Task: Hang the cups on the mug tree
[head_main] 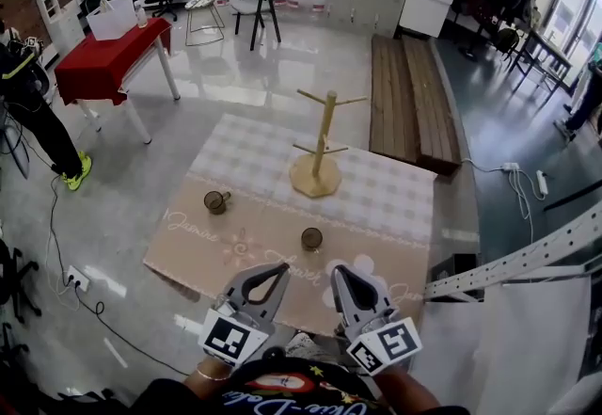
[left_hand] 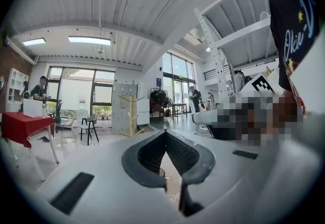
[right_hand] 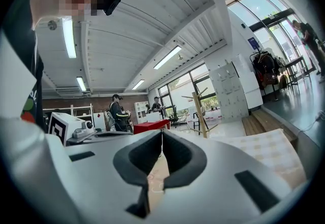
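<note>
A wooden mug tree [head_main: 317,155] stands bare toward the far side of the table [head_main: 395,206], which has a checked and beige cloth. Two dark glass cups sit on the cloth: one cup [head_main: 217,201] at the left and another cup [head_main: 311,238] nearer the front, both apart from the tree. My left gripper [head_main: 282,268] and right gripper [head_main: 338,272] hover side by side over the table's near edge, both shut and empty, short of the nearer cup. The left gripper view shows my left gripper [left_hand: 165,132] with tips touching and the mug tree [left_hand: 131,115] far ahead. In the right gripper view my right gripper [right_hand: 162,133] is closed too, with the mug tree [right_hand: 199,111] beyond.
A red-clothed table [head_main: 108,55] stands at the far left with a person [head_main: 38,112] beside it. Chairs [head_main: 259,4] stand at the back, and a low wooden platform [head_main: 414,98] lies behind the table. A white perforated rail [head_main: 527,258] is at the right. Cables run over the floor.
</note>
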A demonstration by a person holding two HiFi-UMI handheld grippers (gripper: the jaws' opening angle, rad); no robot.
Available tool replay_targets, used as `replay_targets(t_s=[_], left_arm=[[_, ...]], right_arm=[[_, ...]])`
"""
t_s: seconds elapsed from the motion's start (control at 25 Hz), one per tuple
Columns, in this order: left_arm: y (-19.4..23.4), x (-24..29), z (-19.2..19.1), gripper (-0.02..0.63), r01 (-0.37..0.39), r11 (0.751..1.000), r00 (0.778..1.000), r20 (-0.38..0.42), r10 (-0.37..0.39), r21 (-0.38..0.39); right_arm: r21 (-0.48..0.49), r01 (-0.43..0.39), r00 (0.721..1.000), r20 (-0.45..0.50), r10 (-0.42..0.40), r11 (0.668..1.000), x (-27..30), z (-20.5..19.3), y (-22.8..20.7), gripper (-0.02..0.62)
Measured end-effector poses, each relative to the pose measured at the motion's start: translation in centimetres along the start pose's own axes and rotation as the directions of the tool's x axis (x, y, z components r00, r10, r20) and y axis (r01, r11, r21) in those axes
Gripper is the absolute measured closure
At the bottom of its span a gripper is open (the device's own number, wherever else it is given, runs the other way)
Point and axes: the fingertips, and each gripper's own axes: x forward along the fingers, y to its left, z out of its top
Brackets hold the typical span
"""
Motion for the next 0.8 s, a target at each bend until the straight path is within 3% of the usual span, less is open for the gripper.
replay_targets(t_s=[0.8], left_arm=[[0.2, 4.7, 0.1, 0.598, -0.037, 0.999, 0.999, -0.005, 0.037, 0.038]], right_arm=[[0.0, -0.056, 0.998, -0.005, 0.056, 0.998, 1.9, -1.1, -4.6, 0.585]])
